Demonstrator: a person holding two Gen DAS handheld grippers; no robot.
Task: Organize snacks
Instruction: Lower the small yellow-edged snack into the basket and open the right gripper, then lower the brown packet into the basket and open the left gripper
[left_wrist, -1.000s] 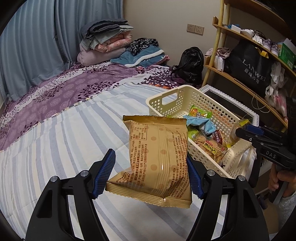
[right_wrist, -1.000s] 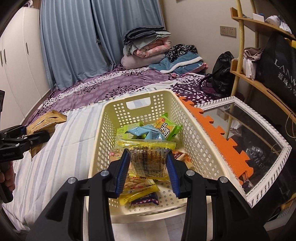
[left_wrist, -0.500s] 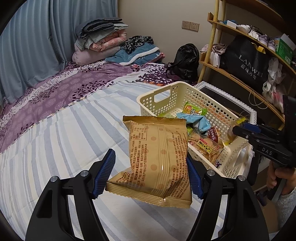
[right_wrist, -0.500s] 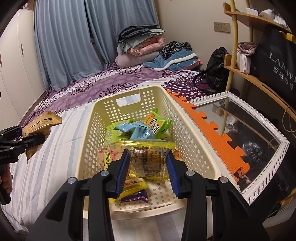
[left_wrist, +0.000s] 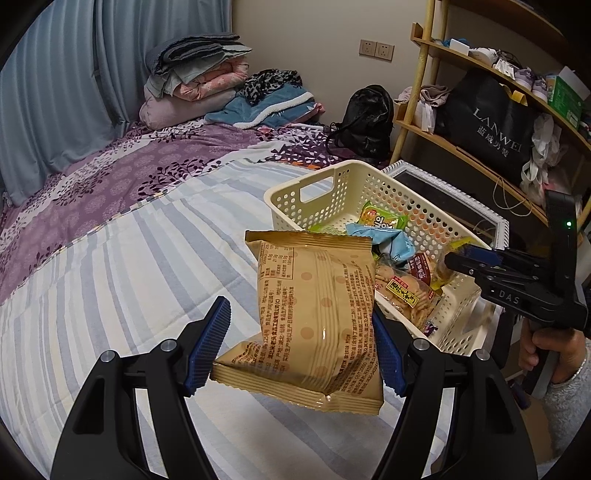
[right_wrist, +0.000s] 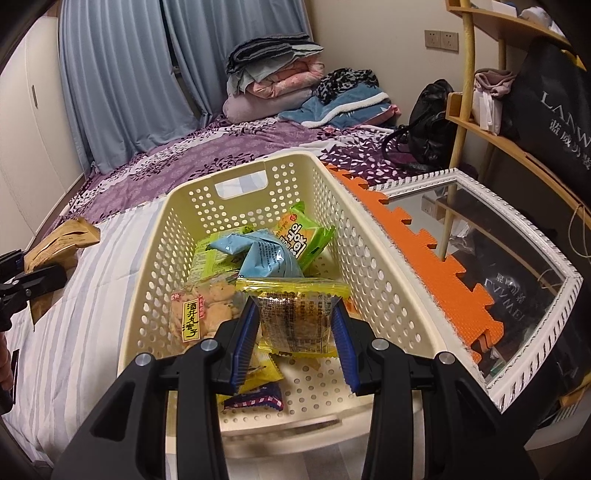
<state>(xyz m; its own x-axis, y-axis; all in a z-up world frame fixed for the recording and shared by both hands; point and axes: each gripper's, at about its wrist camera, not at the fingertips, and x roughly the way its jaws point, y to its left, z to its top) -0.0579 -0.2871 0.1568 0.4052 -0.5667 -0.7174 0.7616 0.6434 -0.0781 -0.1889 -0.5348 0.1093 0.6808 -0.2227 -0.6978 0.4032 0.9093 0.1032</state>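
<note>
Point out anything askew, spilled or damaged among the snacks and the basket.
Nothing is spilled or torn. The snacks in the cream basket lie in a loose jumble. The tan bag in the left gripper hangs tilted, gripped low. The right gripper holds a yellow-edged packet upright over the basket.

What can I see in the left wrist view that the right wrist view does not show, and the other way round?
Only the left wrist view: the person's hand gripping the right gripper's handle. Only the right wrist view: the orange foam puzzle mat beside the basket, and the small yellow-edged snack packet clamped in the right gripper. Both views: the cream perforated plastic basket and the large tan snack bag.
</note>
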